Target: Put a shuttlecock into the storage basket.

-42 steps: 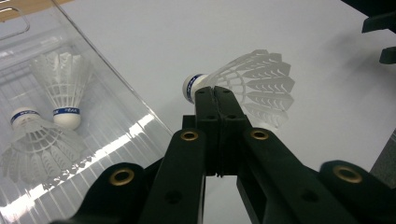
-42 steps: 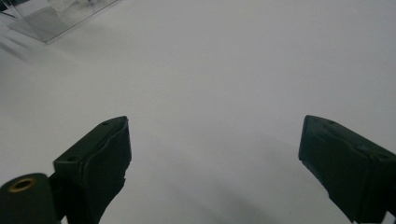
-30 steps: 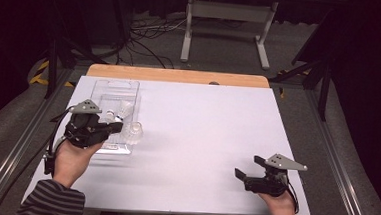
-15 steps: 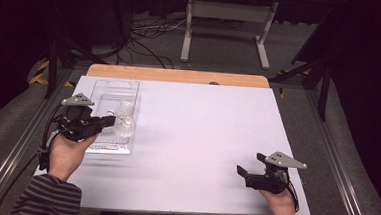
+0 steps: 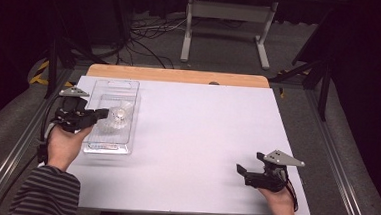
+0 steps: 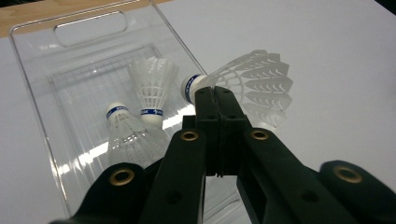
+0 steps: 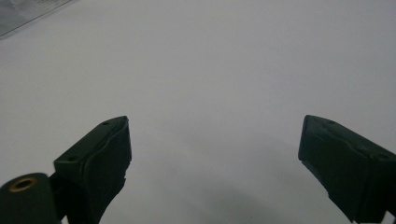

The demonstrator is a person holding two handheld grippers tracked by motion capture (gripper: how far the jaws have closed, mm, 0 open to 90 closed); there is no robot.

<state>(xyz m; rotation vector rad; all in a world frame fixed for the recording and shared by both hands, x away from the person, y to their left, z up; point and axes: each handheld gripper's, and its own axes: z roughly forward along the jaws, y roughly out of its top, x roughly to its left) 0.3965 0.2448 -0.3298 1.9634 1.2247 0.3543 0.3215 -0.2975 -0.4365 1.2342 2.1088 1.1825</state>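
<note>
Left gripper (image 6: 215,93): clamped on a shuttlecock (image 6: 252,84) (over the clear tray (image 5: 129,86), probably).
Right gripper (image 7: 215,149): jaws wide, at 5 o'clock on the table (image 5: 201,138).

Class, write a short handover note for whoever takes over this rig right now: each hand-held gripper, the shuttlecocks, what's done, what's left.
Left hand-held gripper: shut on a shuttlecock, pinching its skirt just behind the cork, above the clear tray.
Right hand-held gripper: open, holding nothing, over the bare white table.
Done: two shuttlecocks lie in the tray.
Left: probably setting the held one down in the tray.
</note>
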